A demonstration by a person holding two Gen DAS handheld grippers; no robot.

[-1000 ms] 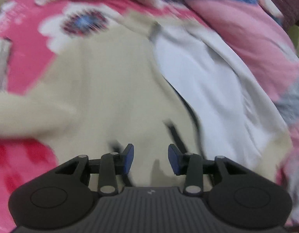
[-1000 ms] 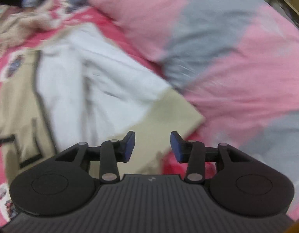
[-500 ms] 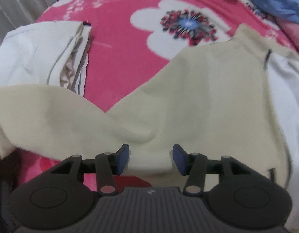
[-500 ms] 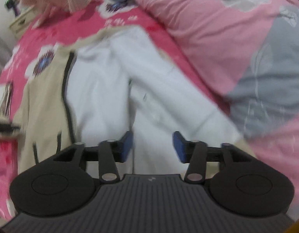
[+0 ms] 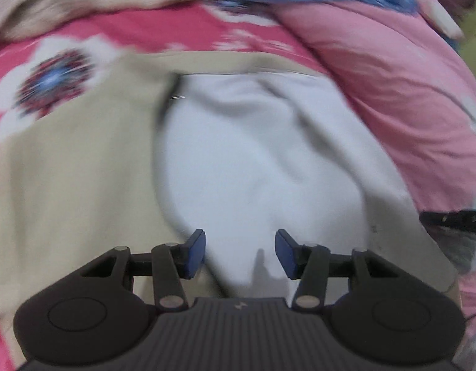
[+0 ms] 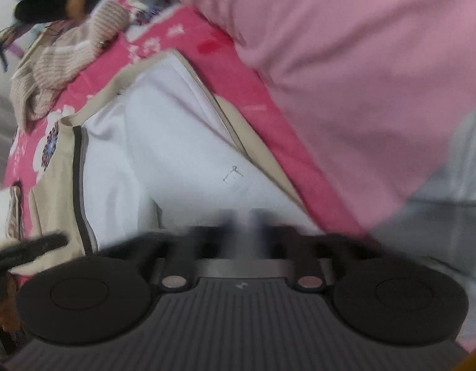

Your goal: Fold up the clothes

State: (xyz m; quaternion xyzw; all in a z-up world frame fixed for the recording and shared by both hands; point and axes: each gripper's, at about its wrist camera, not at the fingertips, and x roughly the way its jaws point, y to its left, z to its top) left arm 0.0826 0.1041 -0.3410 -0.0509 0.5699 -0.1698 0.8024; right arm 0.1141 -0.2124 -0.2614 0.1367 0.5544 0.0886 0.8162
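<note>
The beige jacket lies opened flat on my pink flowered bedspread, its white lining facing up, beside a pink quilt. My left gripper hovers over the lining with jaws apart, gripping nothing. My right gripper is blurred but pinched closed at the lining's edge; whether it holds cloth I cannot tell.

Both wrist cameras look steeply down, close over the same jacket.
</note>
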